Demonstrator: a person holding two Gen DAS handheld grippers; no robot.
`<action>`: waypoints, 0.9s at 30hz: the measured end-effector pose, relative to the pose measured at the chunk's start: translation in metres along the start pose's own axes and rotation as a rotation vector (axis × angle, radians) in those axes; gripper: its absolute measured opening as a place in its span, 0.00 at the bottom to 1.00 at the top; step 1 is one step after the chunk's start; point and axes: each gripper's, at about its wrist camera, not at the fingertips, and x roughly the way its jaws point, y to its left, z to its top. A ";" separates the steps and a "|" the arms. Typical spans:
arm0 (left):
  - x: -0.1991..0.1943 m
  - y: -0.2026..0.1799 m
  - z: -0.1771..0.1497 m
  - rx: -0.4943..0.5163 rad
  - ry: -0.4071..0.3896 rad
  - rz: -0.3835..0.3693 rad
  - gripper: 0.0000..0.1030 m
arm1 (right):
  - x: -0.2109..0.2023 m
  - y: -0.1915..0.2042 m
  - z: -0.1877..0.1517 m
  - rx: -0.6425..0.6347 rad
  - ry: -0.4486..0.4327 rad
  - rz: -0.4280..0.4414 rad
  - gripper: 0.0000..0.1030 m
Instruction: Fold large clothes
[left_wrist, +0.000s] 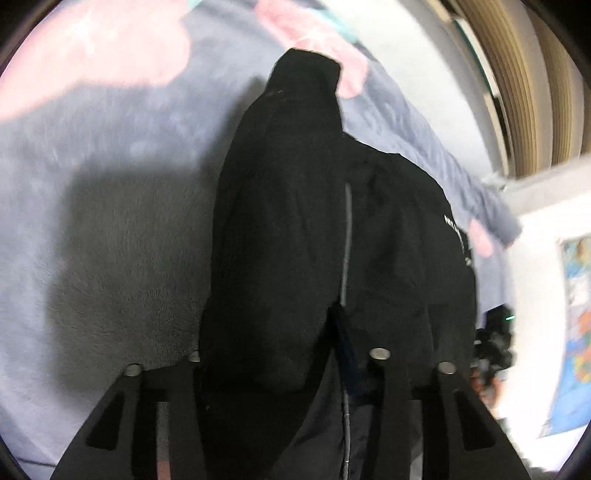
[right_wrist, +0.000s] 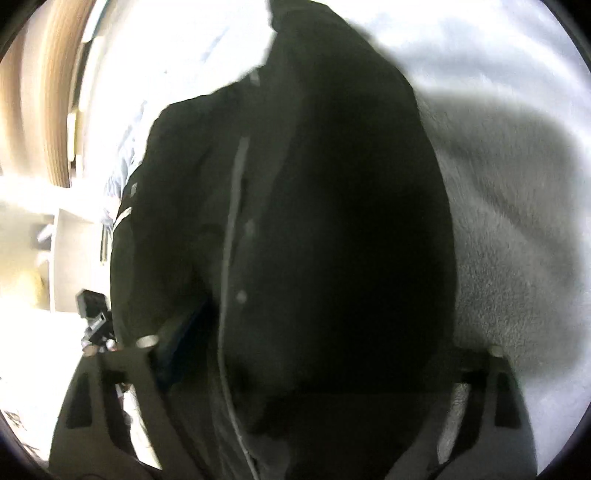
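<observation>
Motion blur, fisheye vignette, blown-out highlights, heavy shadows

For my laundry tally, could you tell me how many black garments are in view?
1: a black jacket, lying on the blanket, its near end between both grippers' fingers. More may be hidden beneath it.

Bed w/ grey-blue fleece blanket (left_wrist: 110, 221), pink patches; white wall (left_wrist: 535, 229), colourful map poster (left_wrist: 576, 332), tan curtain (left_wrist: 517, 74). Bright light.

Each wrist camera looks steeply down along its own claw, very near. Both share the black jacket (left_wrist: 295, 229) (right_wrist: 314, 229) filling the space between and ahead of the fingers.
</observation>
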 end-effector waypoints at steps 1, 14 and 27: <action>-0.004 -0.008 -0.003 0.024 -0.015 0.026 0.36 | -0.005 0.005 -0.004 -0.022 -0.006 -0.016 0.57; -0.115 -0.085 -0.062 0.166 -0.244 -0.039 0.17 | -0.098 0.102 -0.085 -0.280 -0.137 -0.134 0.29; -0.235 -0.117 -0.198 0.275 -0.282 -0.113 0.09 | -0.185 0.134 -0.234 -0.370 -0.158 -0.197 0.29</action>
